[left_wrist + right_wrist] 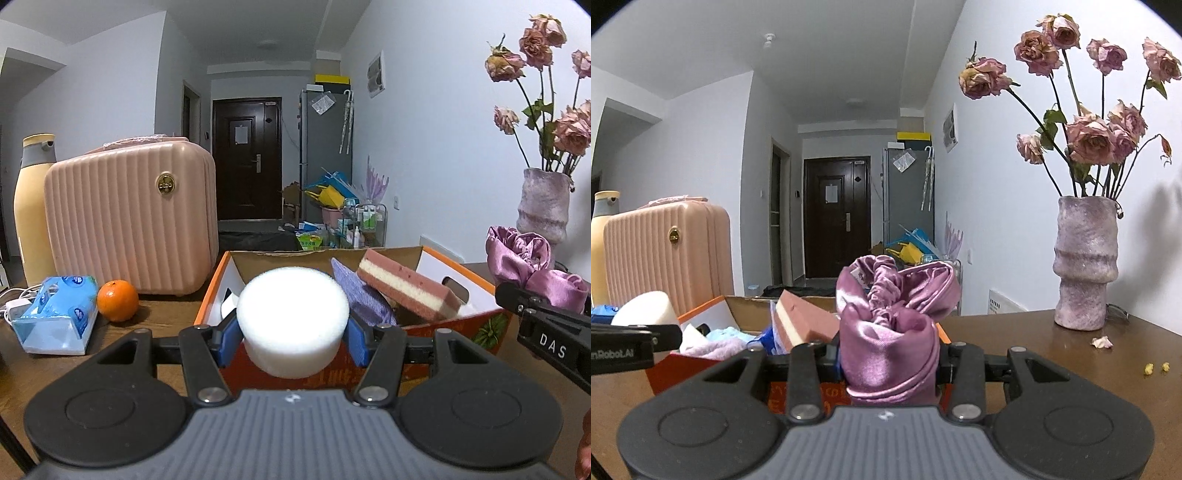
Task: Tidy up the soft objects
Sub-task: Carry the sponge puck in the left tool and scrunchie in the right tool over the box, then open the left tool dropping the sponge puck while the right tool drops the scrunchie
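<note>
- Left wrist view: the left gripper has its blue-padded fingers clamped on the sides of a round white foam puck, held just before the orange cardboard box.
- Right wrist view: the right gripper squeezes a shiny purple satin scrunchie bundle between its fingers, above the wooden table, beside that box.

Illumination is soft, even indoor light from overhead; walls render a cool grey-white. The white sponge is overexposed, its top face without texture. The satin cloth carries bright specular highlights along its folds. The vase casts a diffuse shadow on the wall to its right. The wooden surface shows a faint sheen. Both fisheye views bow straight lines toward the edges, with dark vignetting in the corners. Focus is sharp throughout; the far hallway appears dim.
</note>
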Demonstrator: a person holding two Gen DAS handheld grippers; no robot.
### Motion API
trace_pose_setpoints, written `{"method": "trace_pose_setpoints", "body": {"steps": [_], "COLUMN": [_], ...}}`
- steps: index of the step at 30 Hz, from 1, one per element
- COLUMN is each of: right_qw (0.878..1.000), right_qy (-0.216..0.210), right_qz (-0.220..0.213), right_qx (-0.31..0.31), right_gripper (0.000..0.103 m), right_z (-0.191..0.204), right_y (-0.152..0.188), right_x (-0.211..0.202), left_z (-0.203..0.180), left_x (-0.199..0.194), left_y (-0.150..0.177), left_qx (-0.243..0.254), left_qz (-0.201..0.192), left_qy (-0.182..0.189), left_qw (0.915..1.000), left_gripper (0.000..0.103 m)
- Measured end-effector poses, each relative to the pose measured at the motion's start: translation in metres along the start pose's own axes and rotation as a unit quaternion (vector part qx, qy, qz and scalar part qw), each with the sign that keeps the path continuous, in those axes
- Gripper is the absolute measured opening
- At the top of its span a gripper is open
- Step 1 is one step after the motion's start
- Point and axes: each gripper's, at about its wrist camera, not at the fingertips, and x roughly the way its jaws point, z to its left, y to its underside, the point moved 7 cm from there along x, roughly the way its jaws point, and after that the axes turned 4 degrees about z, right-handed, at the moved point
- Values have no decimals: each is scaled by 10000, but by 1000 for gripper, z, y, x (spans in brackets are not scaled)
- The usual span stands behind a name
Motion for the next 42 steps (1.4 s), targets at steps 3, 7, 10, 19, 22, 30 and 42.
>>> {"method": "trace_pose_setpoints", "body": {"steps": [3,7,10,19,22,30,42], "right_qw": [10000,9999,9999,9998,9997,9998,9998], "right_qy": [0,18,18,48,43,-18,-101], "right_qz": [-56,-120,-143,-211,-229,-215,-140], "right_qx": [-19,-21,4,36,30,-18,-47], "right_gripper": [39,39,39,39,39,39,39], "right_z": [1,1,0,-3,-3,0,1], "right_y": [-3,-7,-10,-18,-21,-25,-29], "right_x": [6,16,24,52,60,80,108], "left_z": [0,0,-2,-2,-2,-2,3], "left_x": [7,18,27,50,59,77,101], "left_y": [-4,-10,-15,-27,-30,-36,-43], "left_qx": [-40,-124,-164,-256,-278,-253,-231], "left_qz": [-31,-60,-85,-106,-111,-121,-80], "left_qy": [-59,-112,-147,-215,-244,-311,-370], "left_qw": [10000,9998,9997,9994,9993,9991,9990], "left_gripper": [58,58,58,58,58,58,58]}}
